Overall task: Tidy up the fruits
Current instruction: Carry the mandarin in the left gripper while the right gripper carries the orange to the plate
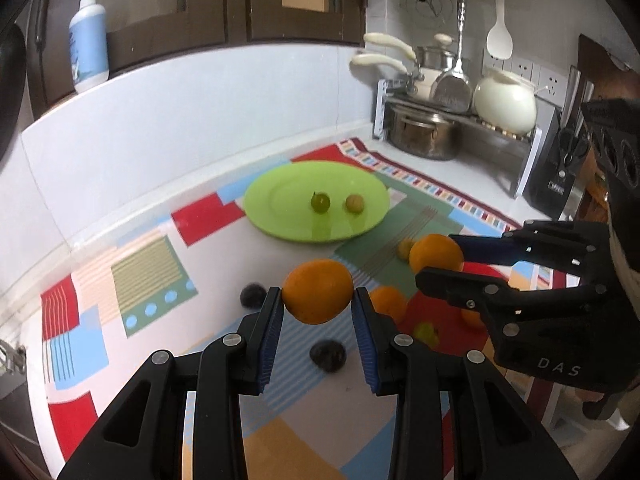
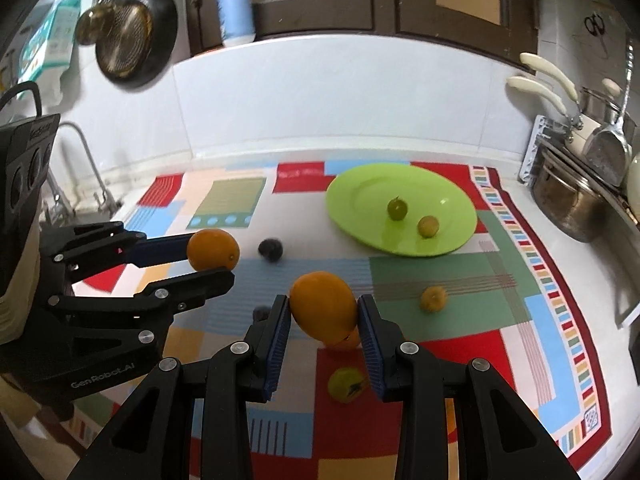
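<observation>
Two tools each clamp an orange above the counter: the left tool [image 1: 318, 300] pinches a round orange [image 1: 318, 291], while the right tool [image 2: 324, 318] grips an oval one [image 2: 323, 307] whose long axis tilts from 11 to 5 o'clock. The plate [image 2: 360, 188] lies at 1 o'clock in the right view.

Home kitchen: pots [image 1: 424, 136], hanging utensils [image 1: 499, 28]

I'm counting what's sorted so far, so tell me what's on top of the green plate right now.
Two small fruits sit on the green plate: a green one and a yellowish one, apart from each other. The rest of the plate's surface shows bare; nothing covers it.
</observation>
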